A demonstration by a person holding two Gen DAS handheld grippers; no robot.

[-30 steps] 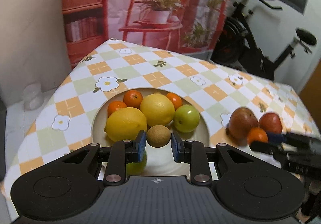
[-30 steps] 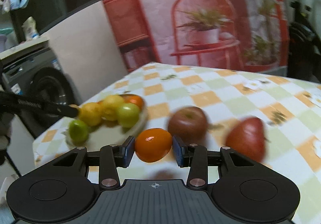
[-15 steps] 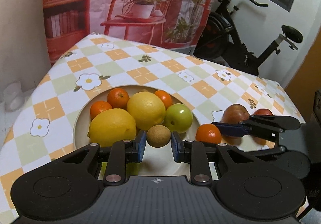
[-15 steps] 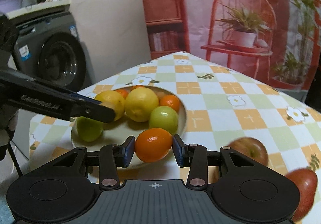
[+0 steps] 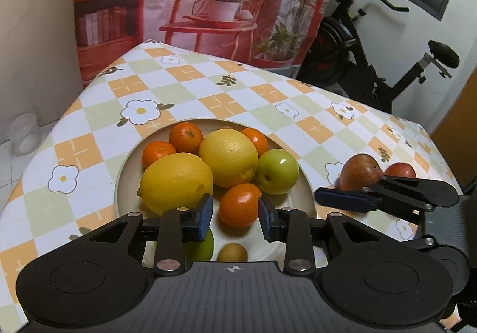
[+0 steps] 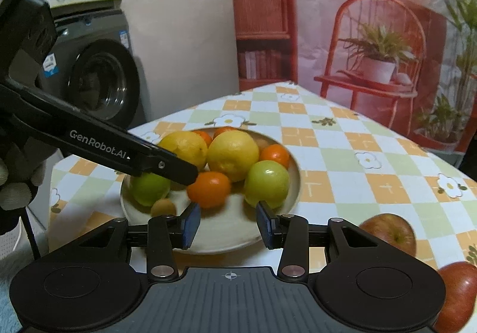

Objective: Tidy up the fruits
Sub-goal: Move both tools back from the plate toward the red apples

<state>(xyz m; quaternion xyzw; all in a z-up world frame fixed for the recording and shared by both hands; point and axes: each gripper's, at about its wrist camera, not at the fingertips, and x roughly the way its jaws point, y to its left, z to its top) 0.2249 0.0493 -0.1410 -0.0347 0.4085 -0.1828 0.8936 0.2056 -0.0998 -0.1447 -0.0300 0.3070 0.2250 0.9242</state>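
Note:
A beige plate (image 5: pixel 125 172) holds two lemons (image 5: pixel 176 180), mandarins, a green fruit (image 5: pixel 277 172) and a glossy orange (image 5: pixel 238 204). In the left wrist view my left gripper (image 5: pixel 235 221) hovers over the plate's near side. Its jaws are opening, the orange lies between the pads with a gap on each side, and a small brown fruit (image 5: pixel 232 252) lies loose below them. My right gripper (image 6: pixel 228 225) stands open just short of the orange (image 6: pixel 208 188), with nothing between its pads. The left gripper's finger (image 6: pixel 167 164) reaches in beside that orange.
Two red apples (image 6: pixel 387 231) (image 6: pixel 456 294) lie on the checked tablecloth (image 5: pixel 208 100) right of the plate. A second green fruit (image 6: pixel 149 188) sits at the plate's left. A washing machine (image 6: pixel 98 79) stands beyond the table's left edge, an exercise bike (image 5: pixel 372 64) behind it.
My right gripper swung left with the orange to the plate and let it go there. My left gripper's jaws widened and the brown fruit dropped onto the plate.

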